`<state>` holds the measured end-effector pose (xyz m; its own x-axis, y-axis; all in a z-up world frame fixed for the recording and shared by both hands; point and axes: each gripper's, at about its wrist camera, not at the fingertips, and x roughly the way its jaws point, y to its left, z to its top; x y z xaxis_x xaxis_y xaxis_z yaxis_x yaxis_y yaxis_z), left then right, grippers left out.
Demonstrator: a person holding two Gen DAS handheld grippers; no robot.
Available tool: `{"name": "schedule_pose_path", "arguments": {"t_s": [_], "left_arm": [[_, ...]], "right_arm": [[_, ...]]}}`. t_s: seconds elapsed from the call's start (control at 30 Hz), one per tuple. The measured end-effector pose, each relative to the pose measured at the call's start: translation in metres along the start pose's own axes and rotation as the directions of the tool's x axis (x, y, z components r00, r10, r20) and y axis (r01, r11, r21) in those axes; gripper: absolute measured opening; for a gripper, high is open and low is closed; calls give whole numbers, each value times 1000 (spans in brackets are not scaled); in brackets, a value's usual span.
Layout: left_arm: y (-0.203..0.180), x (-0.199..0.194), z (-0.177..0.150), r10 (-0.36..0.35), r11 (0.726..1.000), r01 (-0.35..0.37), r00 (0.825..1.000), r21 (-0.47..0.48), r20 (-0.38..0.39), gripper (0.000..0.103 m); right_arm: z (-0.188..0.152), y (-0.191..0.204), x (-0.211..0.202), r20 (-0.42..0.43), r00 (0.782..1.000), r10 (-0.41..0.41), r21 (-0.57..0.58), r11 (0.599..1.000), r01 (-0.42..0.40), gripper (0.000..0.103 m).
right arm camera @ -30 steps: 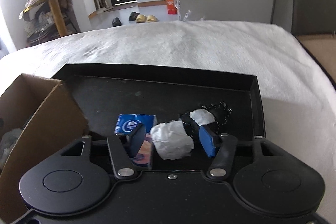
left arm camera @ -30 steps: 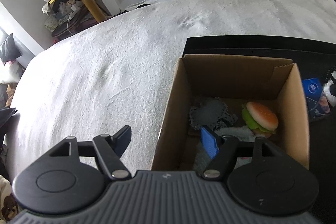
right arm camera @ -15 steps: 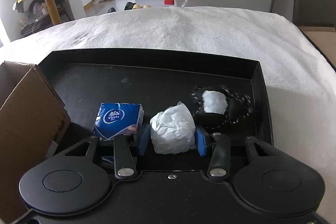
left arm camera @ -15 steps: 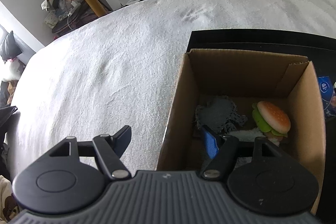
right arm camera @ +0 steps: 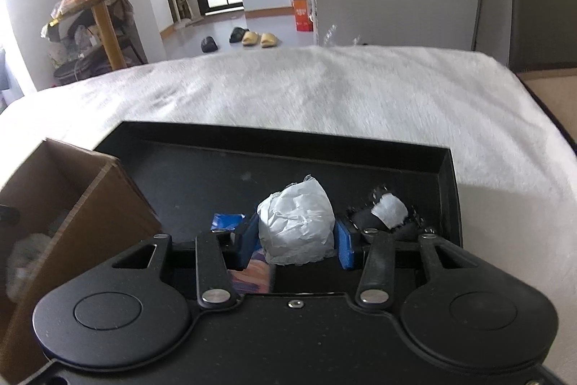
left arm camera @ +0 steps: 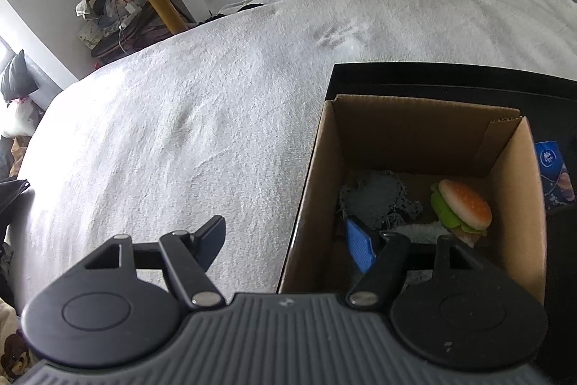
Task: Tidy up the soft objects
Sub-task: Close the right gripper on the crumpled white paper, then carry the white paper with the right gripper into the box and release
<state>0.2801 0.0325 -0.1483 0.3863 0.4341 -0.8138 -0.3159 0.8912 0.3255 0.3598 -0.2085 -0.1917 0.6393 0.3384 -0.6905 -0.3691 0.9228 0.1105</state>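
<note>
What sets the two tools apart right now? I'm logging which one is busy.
The right tool is shut on a crumpled white paper ball, while the left tool is open and holds nothing. The right tool is over the black tray; the left tool straddles the near left wall of the cardboard box, one finger inside, one over the bedspread. Both have blue pads.

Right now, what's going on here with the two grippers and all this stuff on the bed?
Soft things are being sorted into a cardboard box. The right gripper has its fingers shut on a crumpled white wad above the black tray. The left gripper is open and empty at the box, which already holds a toy burger and a grey cloth.
</note>
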Motion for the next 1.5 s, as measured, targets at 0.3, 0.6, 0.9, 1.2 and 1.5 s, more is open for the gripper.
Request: {"name": "schedule_pose_path", "arguments": {"t_s": [0.3, 0.6, 0.9, 1.2, 1.5], "left_arm": [[14, -13, -5, -53, 999, 53, 999, -7, 11, 71], [30, -30, -13, -85, 996, 86, 996, -22, 26, 71], [47, -45, -27, -144, 989, 145, 989, -39, 22, 70], [60, -58, -38, -186, 981, 188, 982, -39, 40, 70], [60, -49, -52, -252, 965, 254, 967, -67, 29, 61]], "right_arm": [[13, 26, -23, 45, 999, 25, -30, 999, -24, 44], [28, 58, -44, 65, 995, 81, -50, 996, -77, 44], [28, 90, -64, 72, 984, 162, -119, 981, -153, 44], [28, 123, -75, 42, 969, 244, -167, 958, -234, 44], [23, 140, -81, -26, 963, 269, -175, 947, -270, 44]]}}
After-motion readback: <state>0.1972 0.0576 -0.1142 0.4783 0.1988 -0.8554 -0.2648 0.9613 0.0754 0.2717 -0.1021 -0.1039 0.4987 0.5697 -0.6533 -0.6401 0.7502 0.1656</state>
